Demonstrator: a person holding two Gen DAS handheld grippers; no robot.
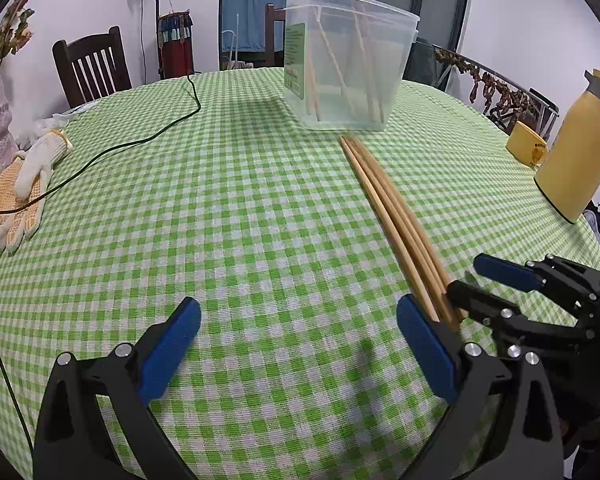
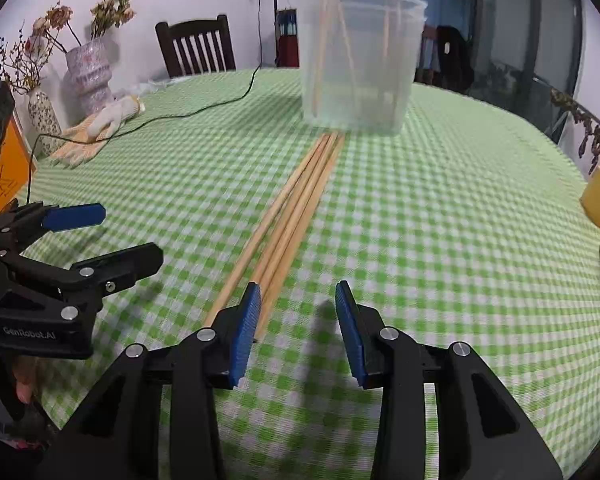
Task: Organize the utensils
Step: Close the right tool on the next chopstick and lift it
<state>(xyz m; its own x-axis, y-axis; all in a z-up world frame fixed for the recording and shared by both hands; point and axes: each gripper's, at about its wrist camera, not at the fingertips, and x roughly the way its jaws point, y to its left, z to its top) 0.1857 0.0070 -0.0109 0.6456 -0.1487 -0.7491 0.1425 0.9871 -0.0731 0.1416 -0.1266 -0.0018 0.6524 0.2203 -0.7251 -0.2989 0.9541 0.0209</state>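
**Both grippers open beside loose chopsticks**

Left gripper (image 1: 298, 316): jaws spread wide, holding nothing. Right gripper (image 2: 298, 300): jaws parted, holding nothing; its left finger (image 2: 246, 328) sits over the near ends of the chopsticks (image 2: 296, 208). The chopsticks lie flat on the checked tablecloth (image 2: 440, 220), far ends near the clear container (image 2: 360, 64), which holds more sticks upright.

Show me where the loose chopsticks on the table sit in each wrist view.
Left wrist: chopsticks run from the clear tub down to the lower right.
Right wrist: chopsticks run down the centre, ending by the left finger.
Shared landmark: the clear tub at their far tips.
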